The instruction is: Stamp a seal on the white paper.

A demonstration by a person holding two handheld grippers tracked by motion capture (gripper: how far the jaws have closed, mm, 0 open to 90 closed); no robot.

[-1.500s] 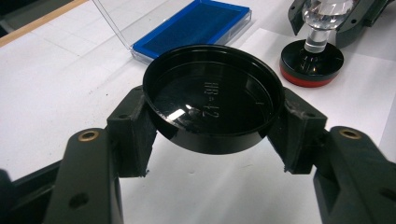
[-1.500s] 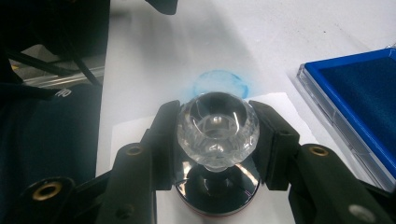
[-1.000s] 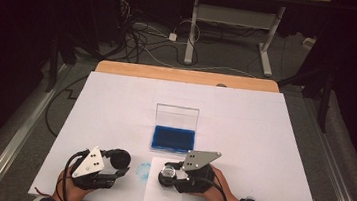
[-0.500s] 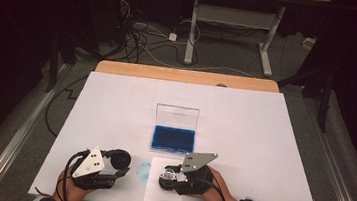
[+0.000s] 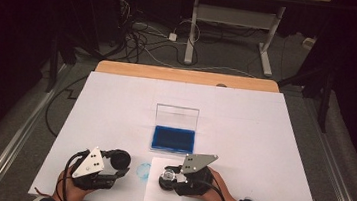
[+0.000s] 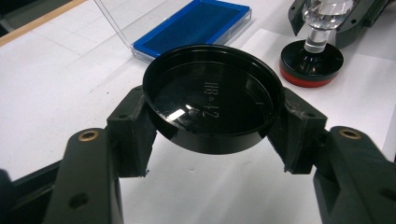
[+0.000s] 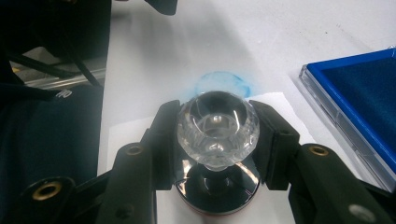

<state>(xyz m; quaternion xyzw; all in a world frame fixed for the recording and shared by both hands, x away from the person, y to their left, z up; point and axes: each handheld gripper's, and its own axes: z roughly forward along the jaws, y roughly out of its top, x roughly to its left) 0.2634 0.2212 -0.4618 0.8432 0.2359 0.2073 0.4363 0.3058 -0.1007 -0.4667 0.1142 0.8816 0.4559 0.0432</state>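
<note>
1. The left gripper (image 6: 212, 154) has its jaws clamped on the rim of a round black cap (image 6: 213, 95), one pad on each side. The cap lies hollow side up, with raised lettering on its inner floor, and is held off the white table (image 6: 56, 84).
2. The right gripper (image 7: 217, 140) has its jaws closed on the clear faceted knob of a stamp (image 7: 217, 128). The stamp stands upright, and its round black base with a red edge rests on a white sheet of paper (image 7: 135, 128).
3. In the high view, the left gripper (image 5: 122, 162) sits at the near left edge of the table, held in a hand that comes in from below, and points toward the middle.
4. In the high view, the right gripper (image 5: 168, 176) sits at the near edge right of centre, above the paper.
5. A smudged blue ring mark (image 5: 143, 170) lies on the table between the two grippers.
6. An open blue ink pad (image 5: 173, 139), its clear lid raised behind it, lies just beyond the paper.
</note>
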